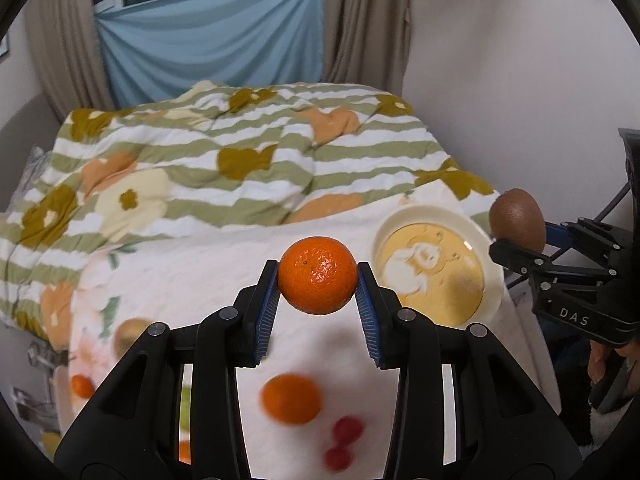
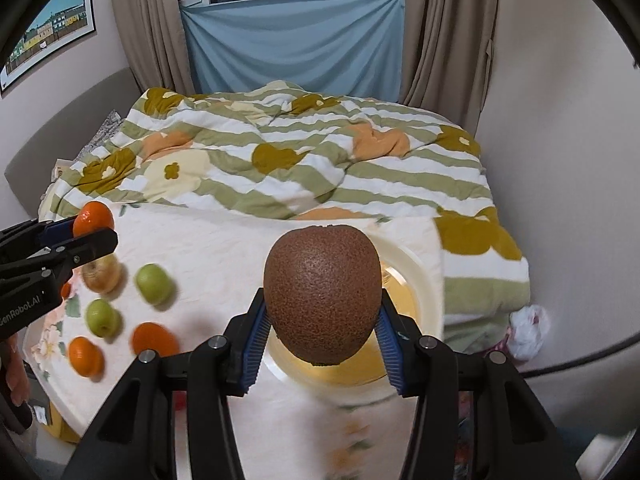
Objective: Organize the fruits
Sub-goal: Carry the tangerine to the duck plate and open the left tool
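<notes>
My left gripper (image 1: 317, 280) is shut on a tangerine (image 1: 317, 275) and holds it above the white floral cloth (image 1: 192, 264), left of the cream plate (image 1: 494, 280). It also shows at the left of the right wrist view (image 2: 94, 229). My right gripper (image 2: 322, 316) is shut on a brown kiwi (image 2: 322, 294) and holds it over the plate (image 2: 416, 276). The kiwi (image 1: 517, 220) also shows at the right of the left wrist view. Loose tangerines (image 2: 154, 340), green fruits (image 2: 154, 284), a yellow apple (image 2: 102, 274) and red cherries (image 1: 348, 430) lie on the cloth.
The cloth lies on a bed with a green-striped flowered quilt (image 2: 304, 160) bunched behind it. Curtains and a blue sheet (image 2: 296, 40) cover the window at the back. A white wall stands close on the right. A plastic bag (image 2: 528, 330) lies beside the bed.
</notes>
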`<action>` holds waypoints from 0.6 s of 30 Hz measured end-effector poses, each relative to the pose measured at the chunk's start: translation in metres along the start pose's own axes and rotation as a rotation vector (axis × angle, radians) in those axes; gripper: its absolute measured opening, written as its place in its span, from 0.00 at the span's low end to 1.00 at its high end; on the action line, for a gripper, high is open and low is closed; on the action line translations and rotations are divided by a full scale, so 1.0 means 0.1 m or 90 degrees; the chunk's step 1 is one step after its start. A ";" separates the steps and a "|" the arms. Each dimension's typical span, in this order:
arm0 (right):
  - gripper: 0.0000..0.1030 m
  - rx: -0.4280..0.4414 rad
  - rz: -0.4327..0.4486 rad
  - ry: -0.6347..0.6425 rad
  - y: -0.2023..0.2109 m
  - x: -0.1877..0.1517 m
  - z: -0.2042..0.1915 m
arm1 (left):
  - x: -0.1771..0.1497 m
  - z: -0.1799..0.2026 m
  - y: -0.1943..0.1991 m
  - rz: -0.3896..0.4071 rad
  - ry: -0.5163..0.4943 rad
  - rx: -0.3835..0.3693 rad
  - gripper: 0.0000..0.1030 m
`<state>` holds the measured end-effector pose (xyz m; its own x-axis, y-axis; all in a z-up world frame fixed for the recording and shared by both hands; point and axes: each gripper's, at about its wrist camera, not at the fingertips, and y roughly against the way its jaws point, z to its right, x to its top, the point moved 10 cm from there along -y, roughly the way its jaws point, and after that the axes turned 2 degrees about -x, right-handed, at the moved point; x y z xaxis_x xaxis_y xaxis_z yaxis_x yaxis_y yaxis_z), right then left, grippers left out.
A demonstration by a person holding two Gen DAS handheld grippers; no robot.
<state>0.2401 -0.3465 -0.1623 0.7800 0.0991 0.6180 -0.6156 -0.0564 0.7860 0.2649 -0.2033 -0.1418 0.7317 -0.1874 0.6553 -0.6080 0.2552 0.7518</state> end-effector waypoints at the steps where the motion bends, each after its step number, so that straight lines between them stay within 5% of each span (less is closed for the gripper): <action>1: 0.45 0.000 -0.002 -0.003 -0.05 0.02 0.08 | 0.04 0.06 -0.07 -0.003 -0.003 -0.005 0.43; 18: 0.45 -0.042 -0.036 -0.137 -0.46 -0.05 0.85 | 0.14 1.05 -1.44 -0.118 -0.110 -0.135 0.43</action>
<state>0.2742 -0.4290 -0.1999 0.8151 -0.1145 0.5679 -0.5708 0.0085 0.8210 0.3306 -0.3419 -0.2339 0.7502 -0.4026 0.5245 -0.3777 0.3902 0.8397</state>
